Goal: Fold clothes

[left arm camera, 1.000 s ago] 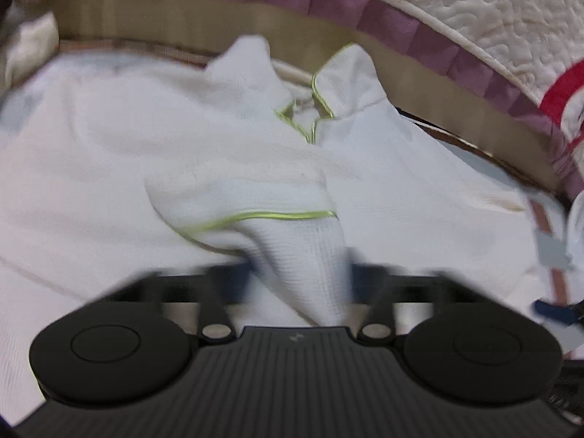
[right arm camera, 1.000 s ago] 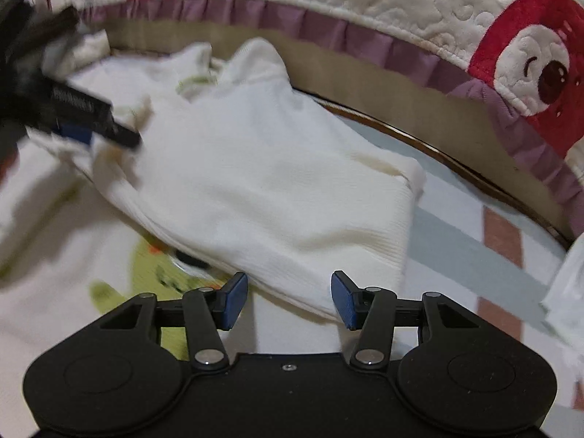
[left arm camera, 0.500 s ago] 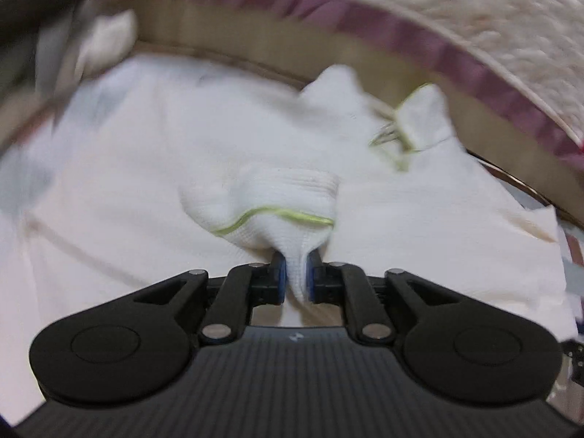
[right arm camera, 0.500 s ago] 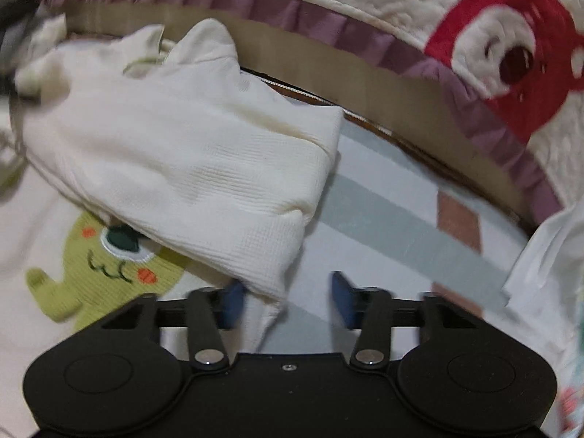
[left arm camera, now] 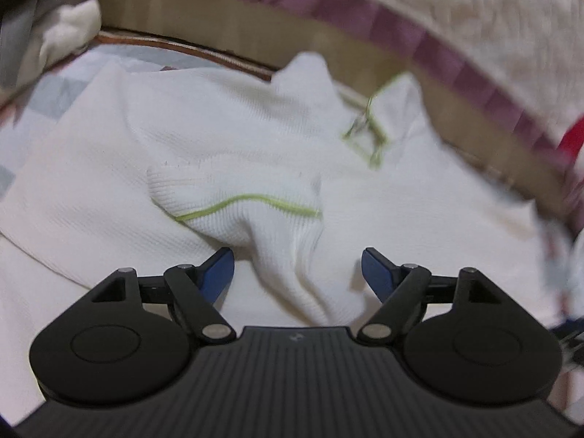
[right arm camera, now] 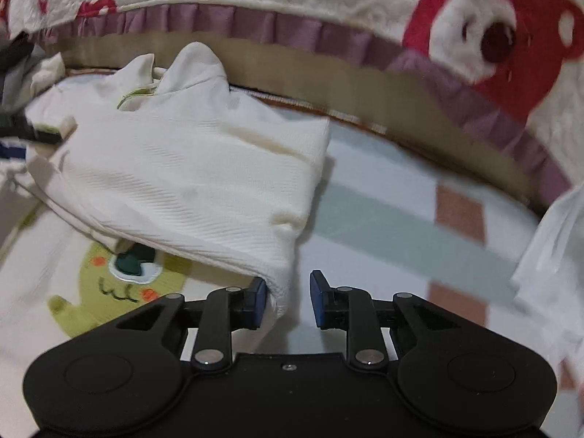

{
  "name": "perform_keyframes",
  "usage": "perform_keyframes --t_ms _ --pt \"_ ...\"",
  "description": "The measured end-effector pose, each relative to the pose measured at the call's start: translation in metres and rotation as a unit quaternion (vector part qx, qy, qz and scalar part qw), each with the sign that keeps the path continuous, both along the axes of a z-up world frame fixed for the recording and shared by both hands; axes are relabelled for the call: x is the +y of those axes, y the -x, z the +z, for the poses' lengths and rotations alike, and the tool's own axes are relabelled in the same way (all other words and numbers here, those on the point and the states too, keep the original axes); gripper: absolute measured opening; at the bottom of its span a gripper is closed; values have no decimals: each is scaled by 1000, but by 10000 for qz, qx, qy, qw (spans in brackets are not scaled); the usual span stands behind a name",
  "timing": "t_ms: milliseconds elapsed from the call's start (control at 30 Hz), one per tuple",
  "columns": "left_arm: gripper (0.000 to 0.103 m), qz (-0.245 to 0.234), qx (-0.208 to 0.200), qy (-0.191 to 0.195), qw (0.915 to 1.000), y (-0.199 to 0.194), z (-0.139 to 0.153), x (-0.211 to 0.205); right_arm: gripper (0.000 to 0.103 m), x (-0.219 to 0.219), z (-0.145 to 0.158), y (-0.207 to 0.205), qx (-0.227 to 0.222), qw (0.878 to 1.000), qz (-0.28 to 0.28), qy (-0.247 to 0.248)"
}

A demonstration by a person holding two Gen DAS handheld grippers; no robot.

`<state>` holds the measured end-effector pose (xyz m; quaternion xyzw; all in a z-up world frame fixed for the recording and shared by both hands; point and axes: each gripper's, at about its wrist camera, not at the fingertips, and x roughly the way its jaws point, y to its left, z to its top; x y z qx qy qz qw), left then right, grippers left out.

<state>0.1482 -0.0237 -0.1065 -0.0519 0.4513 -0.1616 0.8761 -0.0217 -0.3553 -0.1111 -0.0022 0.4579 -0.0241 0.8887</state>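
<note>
- White shirt [left arm camera: 226, 138] w/ lime-green piping lies spread on a bed sheet [right arm camera: 394, 226] w/ grey and brown blocks, right in front of both tools.
- Left tool [left arm camera: 297, 268]: blue pads wide apart, gripping nothing. A bunched sleeve [left arm camera: 284, 241] of the shirt, green trim across it, sits between the pads but touches neither one.
- Collar [left arm camera: 368, 135] w/ green edging is further out, right of centre in left wrist view, near the bed's far edge.
- Right tool [right arm camera: 286, 297]: pads apart w/ a narrower gap. Folded corner of the shirt [right arm camera: 281, 281] hangs down into that gap, against the left pad; right pad is clear of it. Not clamped.
- From right wrist view, shirt body runs up and left from the tool; bare sheet to the right.
- Under the shirt's near edge, a cream cloth w/ green cartoon face [right arm camera: 116, 284].
- Quilted cover w/ purple frill and red bear [right arm camera: 485, 36] behind the bed.
- Left view is motion-blurred at the edges.
</note>
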Motion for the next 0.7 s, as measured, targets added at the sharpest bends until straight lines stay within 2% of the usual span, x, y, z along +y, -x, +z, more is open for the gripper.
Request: perform_keyframes --t_ms 167,233,333,567,700 --pt "77 82 -211 -145 9996 -2 2 -2 30 2 -5 -1 13 9997 18 236" --pt "75 288 -470 -401 9977 0 8 3 34 1 -6 1 17 9995 24 305" --pt "70 634 -863 -756 9914 6 16 15 34 1 -7 -1 95 9994 77 338" --pt "72 806 -676 -1033 9891 10 11 31 39 -9 -6 0 125 9999 -68 17" --pt "72 716 -735 -1423 9845 21 16 24 39 -12 -3 3 133 9997 -99 -163"
